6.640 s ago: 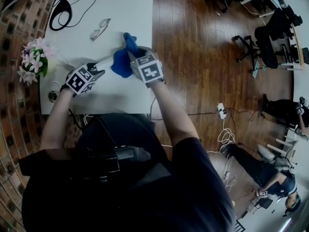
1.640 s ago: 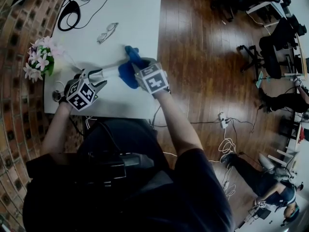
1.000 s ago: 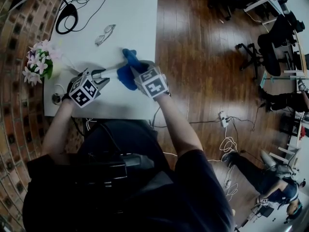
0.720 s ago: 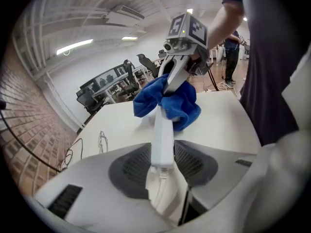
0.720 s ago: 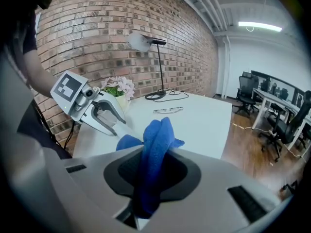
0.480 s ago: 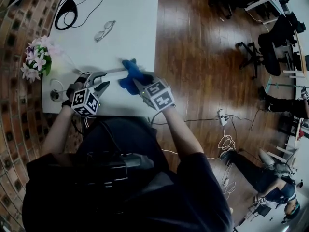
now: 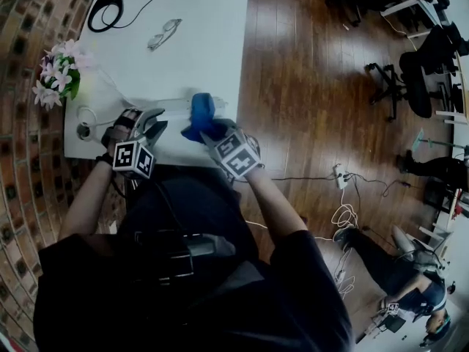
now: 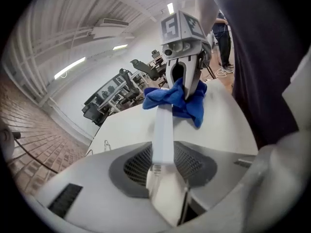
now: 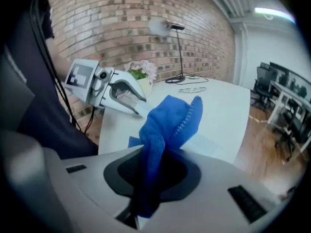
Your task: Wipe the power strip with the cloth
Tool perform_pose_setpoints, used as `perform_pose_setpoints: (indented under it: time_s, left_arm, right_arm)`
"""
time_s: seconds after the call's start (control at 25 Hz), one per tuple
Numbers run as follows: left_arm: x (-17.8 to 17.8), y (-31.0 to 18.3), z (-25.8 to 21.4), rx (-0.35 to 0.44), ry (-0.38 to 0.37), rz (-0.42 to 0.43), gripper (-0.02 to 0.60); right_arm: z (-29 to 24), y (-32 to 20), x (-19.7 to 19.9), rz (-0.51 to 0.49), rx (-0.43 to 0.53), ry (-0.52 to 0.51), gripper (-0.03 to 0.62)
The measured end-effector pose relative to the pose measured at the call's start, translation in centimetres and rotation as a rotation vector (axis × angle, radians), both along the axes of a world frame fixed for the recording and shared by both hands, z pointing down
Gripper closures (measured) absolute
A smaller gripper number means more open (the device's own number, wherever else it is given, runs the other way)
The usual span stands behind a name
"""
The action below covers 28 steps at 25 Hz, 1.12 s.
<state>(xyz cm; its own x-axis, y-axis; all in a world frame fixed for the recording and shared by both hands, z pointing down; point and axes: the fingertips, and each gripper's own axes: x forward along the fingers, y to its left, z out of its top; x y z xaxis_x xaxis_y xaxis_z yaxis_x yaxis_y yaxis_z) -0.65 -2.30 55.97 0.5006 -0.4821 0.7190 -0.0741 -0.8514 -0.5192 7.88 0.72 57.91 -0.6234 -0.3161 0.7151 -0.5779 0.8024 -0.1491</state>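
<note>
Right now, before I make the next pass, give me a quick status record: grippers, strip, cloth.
left gripper: jaws just closing, power strip end between them
right gripper: shut on blue cloth
contact: blue cloth bunched over power strip's far end
surface: white table

The cloth [image 9: 170,120] was blue, soft and nappy, a towelling weave with a stitched hem along one edge. The power strip [image 8: 163,135] was white plastic, smooth with a slight sheen. The right hand-held gripper [image 8: 183,84] had a matt grey plastic casing, and its cube [image 8: 181,27] carried flat black-and-white print. The tabletop [image 7: 198,42] was white, smooth and matt. The floor [image 7: 308,86] was dark wooden boards, polished and throwing back the light. The wall [image 9: 121,18] was rough bare brick with pale mortar joints.
</note>
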Motion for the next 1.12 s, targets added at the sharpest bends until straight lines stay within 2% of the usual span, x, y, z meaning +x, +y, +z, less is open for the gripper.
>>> perform_pose_setpoints:
  time_s: [0.08,0.16,0.32,0.36,0.4,0.48,0.56,0.68,0.88,1.0,1.12]
  left_arm:
    - [-0.2,0.2,0.3,-0.037,0.004,-0.022,0.419]
    - [-0.3,0.4,0.5,-0.072,-0.004,-0.045,0.416]
    - [-0.2,1.3,1.1,-0.127,-0.052,-0.043,0.42]
    - [-0.3,1.7,1.4,-0.138,-0.058,-0.043,0.47]
    - [-0.3,2.0,1.6,-0.14,-0.056,-0.052,0.487]
    - [-0.4,2.1,1.6,-0.143,-0.045,-0.092,0.486]
    - [-0.3,1.7,1.6,-0.175,-0.039,-0.143,0.486]
    - [-0.2,1.6,1.8,-0.244,0.003,-0.214,0.486]
    - [-0.4,1.5,2.0,-0.383,0.097,-0.357,0.486]
    - [-0.2,1.4,1.8,-0.44,0.14,-0.411,0.486]
    - [-0.3,1.0,1.5,-0.537,0.248,-0.5,0.499]
  right_arm:
    - [-0.5,0.0,-0.3,0.033,-0.031,-0.067,0.533]
    - [-0.6,0.6,-0.5,0.01,-0.067,-0.1,0.531]
    - [-1.2,2.3,-0.1,-0.003,-0.239,-0.209,0.532]
    - [-1.6,2.8,0.0,-0.003,-0.284,-0.242,0.532]
    - [-2.1,3.2,0.2,0.0,-0.318,-0.281,0.533]
    - [-3.4,3.5,0.8,0.019,-0.353,-0.362,0.533]
    - [-4.4,2.9,1.5,0.049,-0.348,-0.418,0.533]
    - [-5.3,1.3,2.9,0.115,-0.278,-0.42,0.533]
    - [-6.9,-3.9,4.8,0.314,-0.138,-0.421,0.533]
    - [-6.1,-5.9,3.9,0.32,-0.088,-0.367,0.533]
    - [-4.1,-6.2,2.6,0.267,-0.082,-0.258,0.533]
